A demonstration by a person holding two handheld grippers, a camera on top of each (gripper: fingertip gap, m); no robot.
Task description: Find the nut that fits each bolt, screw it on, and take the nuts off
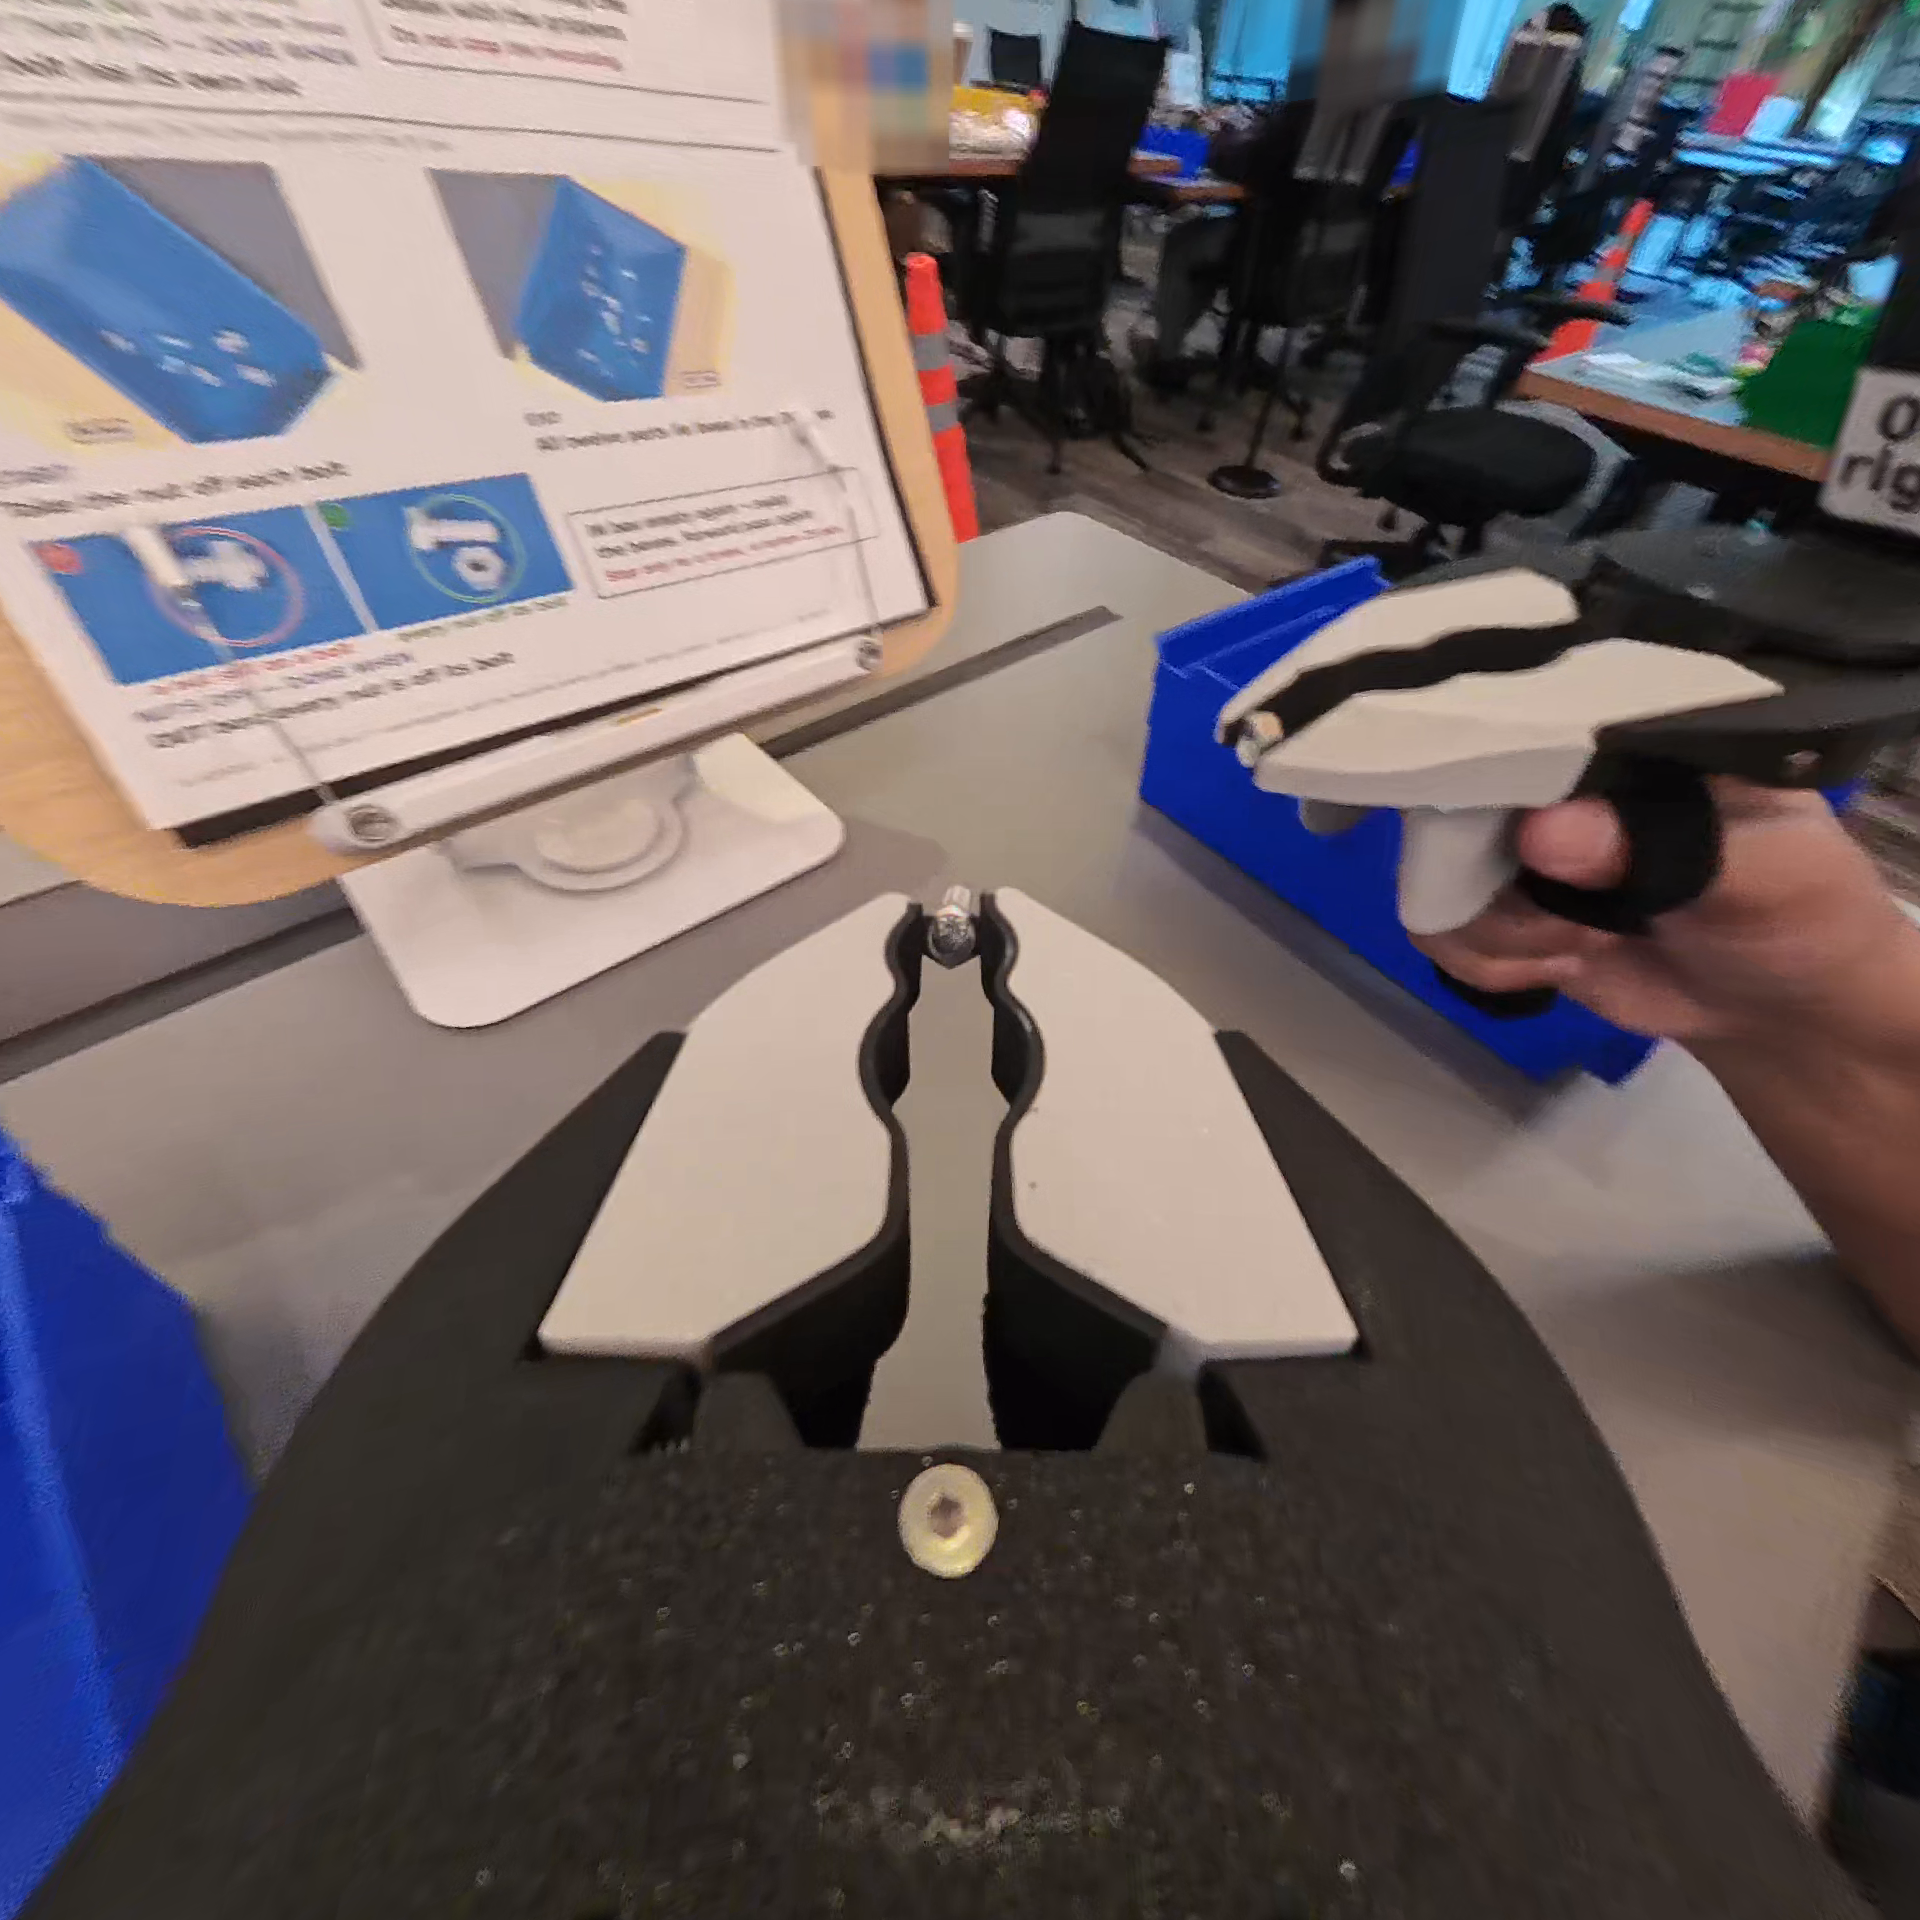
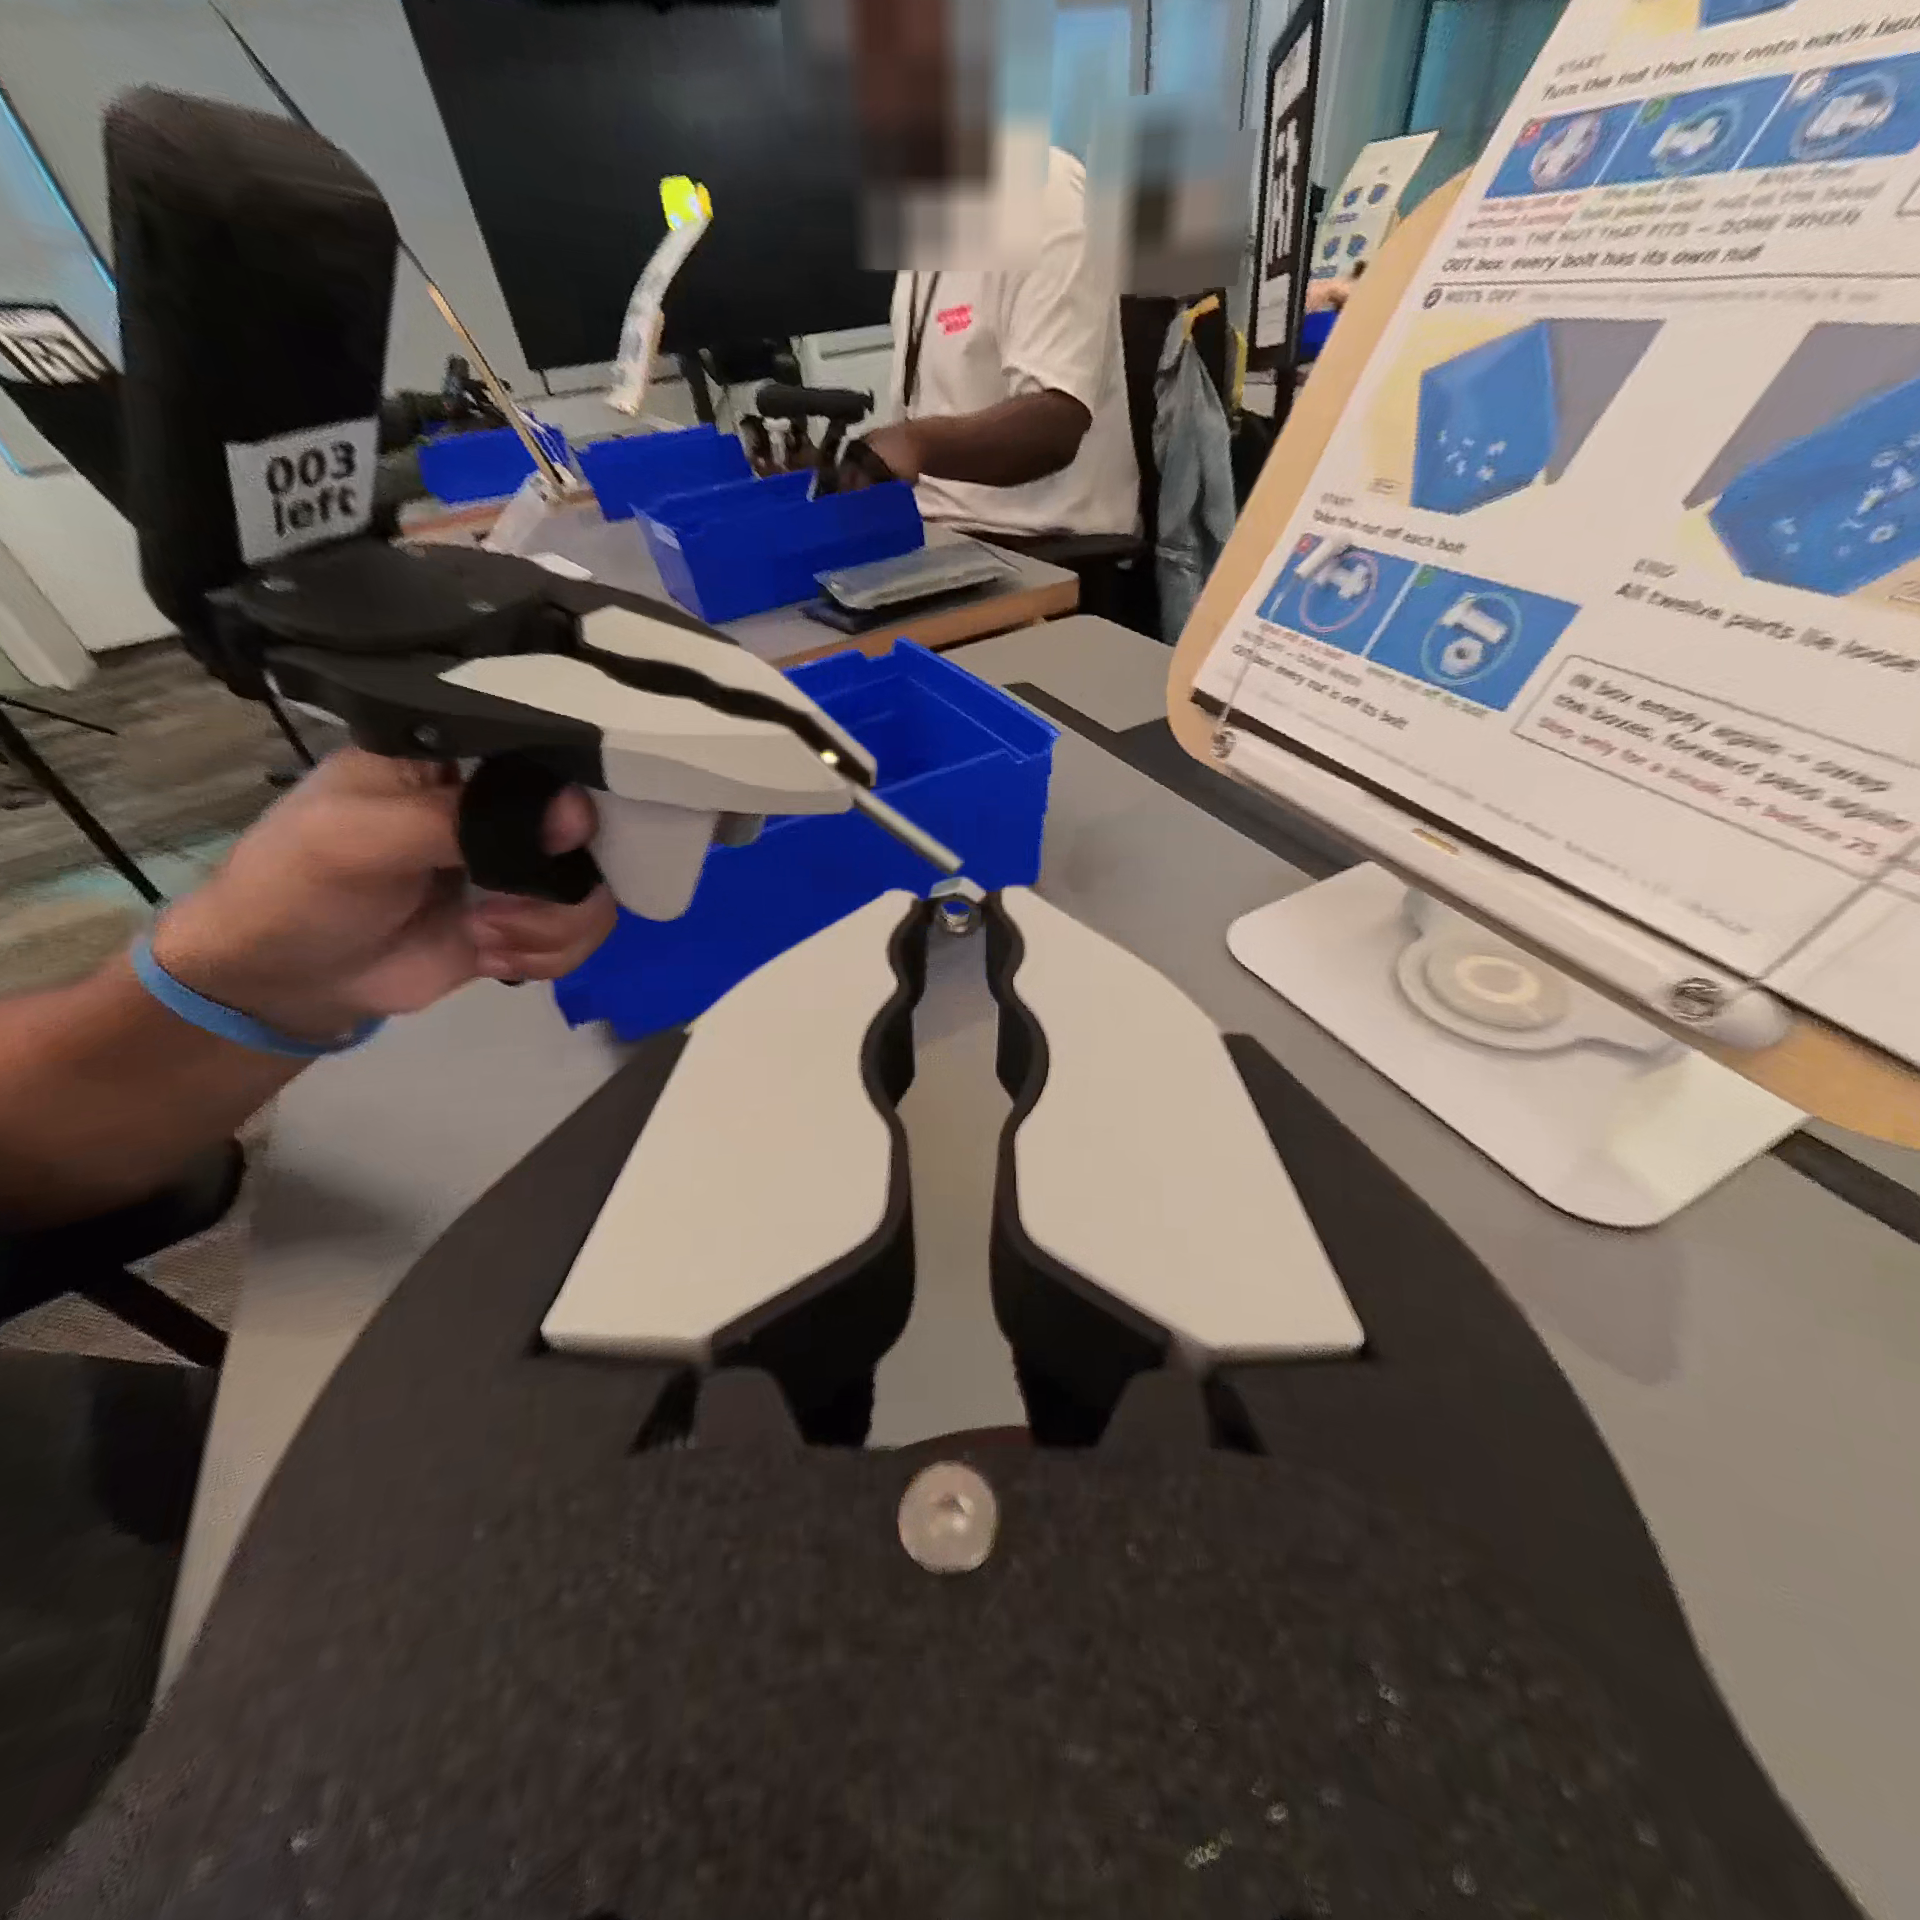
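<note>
The left claw is pinching a silver bolt by its head, right at the fingertips. In the right wrist view that same claw comes in from the left, held in a person's hand, and the bolt's thin shank sticks out past its tips, slanting down to the right. The shank's end sits just beside, perhaps touching, a silver hex nut, which the right claw is pinching at its own fingertips. Whether the threads have met cannot be told.

In the left wrist view the right claw reaches in from the right, gripped by a hand, with the small metal piece showing at its tips. Both claws hang above the grey tabletop.

A blue bin stands toward the tabletop's right edge, behind the right claw. Another blue bin sits toward the left edge, behind the left claw. Between them, at the far edge, a white stand carries a tilted board with a printed instruction sheet.
</note>
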